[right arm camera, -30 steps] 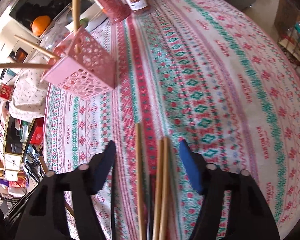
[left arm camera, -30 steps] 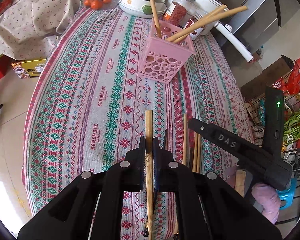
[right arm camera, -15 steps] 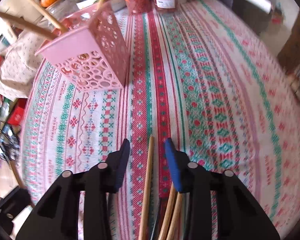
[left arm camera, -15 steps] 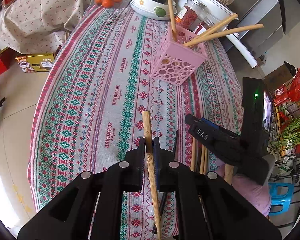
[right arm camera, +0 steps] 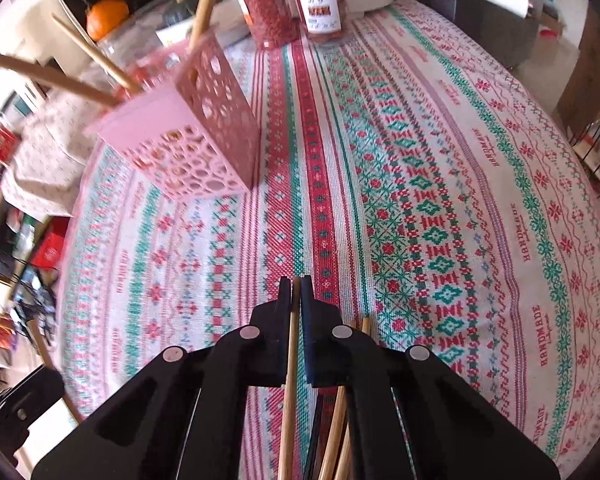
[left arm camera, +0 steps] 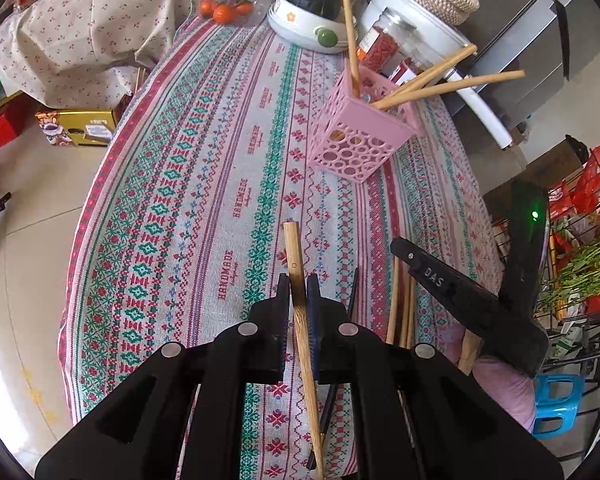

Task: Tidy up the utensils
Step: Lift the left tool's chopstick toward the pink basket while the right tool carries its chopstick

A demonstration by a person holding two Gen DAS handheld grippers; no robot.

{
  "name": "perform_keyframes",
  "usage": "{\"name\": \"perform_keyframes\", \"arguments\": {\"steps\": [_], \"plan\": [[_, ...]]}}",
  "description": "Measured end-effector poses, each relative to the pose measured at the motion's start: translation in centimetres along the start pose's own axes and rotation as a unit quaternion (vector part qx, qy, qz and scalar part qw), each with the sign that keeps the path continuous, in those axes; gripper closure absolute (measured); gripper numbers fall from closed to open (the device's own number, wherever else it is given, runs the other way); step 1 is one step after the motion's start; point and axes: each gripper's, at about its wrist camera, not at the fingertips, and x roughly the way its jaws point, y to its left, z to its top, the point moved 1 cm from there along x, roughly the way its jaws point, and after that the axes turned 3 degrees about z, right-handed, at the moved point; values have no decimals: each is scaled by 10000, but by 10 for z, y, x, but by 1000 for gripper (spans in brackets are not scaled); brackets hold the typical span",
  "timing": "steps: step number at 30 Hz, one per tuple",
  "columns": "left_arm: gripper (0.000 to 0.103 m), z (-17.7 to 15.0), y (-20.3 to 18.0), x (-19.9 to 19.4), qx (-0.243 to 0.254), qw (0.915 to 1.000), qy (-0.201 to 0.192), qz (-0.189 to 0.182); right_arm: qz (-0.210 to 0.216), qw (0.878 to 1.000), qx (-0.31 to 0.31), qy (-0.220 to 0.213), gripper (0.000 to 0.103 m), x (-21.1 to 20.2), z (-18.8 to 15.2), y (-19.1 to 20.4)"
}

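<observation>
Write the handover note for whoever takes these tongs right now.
Left tongs: shut on one wooden chopstick, its tip clear of the cloth.
Right tongs: jaws have just closed on another chopstick.
Pink basket: upright on the tablecloth, three chopsticks already in it.
Left to do: drop both held sticks into the basket, then collect the loose chopsticks lying at the near edge.

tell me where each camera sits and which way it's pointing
Left wrist: sits on the left hand-held gripper, looking forward and down its fingers, shut on a chopstick; beyond, the pink basket, with the right hand-held gripper alongside.
Right wrist: sits on the right hand-held gripper, looking down at the tablecloth; its jaws, just closed, clamp a second chopstick.
Shared: the pink basket, tablecloth, loose chopsticks; no person's body clearly shows.
</observation>
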Motion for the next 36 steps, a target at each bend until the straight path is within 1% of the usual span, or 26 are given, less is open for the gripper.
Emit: {"name": "perform_keyframes", "arguments": {"steps": [3,6,8,10,11,13,15,17,19,20,24,26,32,34,35,36], "plan": [[95,-2,-1,-14,33,9996,-274,-93,192,9994,12,-286,98,-24,-3,-2],[95,-6,-2,-32,75,9981,-595,-126,464,9969,-29,-641,98,-58,-9,-5],[95,-10,-3,-47,144,9964,-829,-130,571,9950,-86,-821,98,-77,-16,-5],[95,-13,-5,-53,217,9955,-913,-122,660,9924,-166,-1030,98,-95,-20,-6],[95,-16,-7,-52,278,9960,-833,-138,692,9912,-200,-1112,98,-104,-23,-5],[95,-17,-11,-38,315,9982,-498,-119,796,9886,-210,-1258,98,-122,-33,-7],[83,-20,-11,-17,104,9998,-127,-143,894,9868,-181,-1339,98,-136,-39,-11],[81,-18,-18,2,115,9997,158,-154,971,9848,-119,-1434,98,-148,-45,-18],[79,-15,-34,19,202,9994,295,-35,1015,9838,-36,-1480,98,-158,-52,-27],[75,-13,-42,26,256,9990,352,-47,1015,9835,7,-1495,98,-161,-52,-31],[75,-15,-74,57,455,9963,722,-104,1028,9822,187,-1560,98,-174,-53,-48],[75,-17,-83,69,521,9957,757,86,1060,9808,279,-1613,98,-180,-49,-58],[75,-13,-96,94,617,9940,854,298,1073,9768,382,-1816,97,-193,-37,-76],[78,-12,-99,100,643,9934,866,394,1064,9758,379,-1873,97,-195,-32,-80],[82,-12,-100,103,654,9931,876,432,1037,9754,375,-1910,97,-196,-30,-82],[84,-13,-101,107,661,9925,918,454,1001,9749,363,-1954,97,-197,-27,-84]]}}
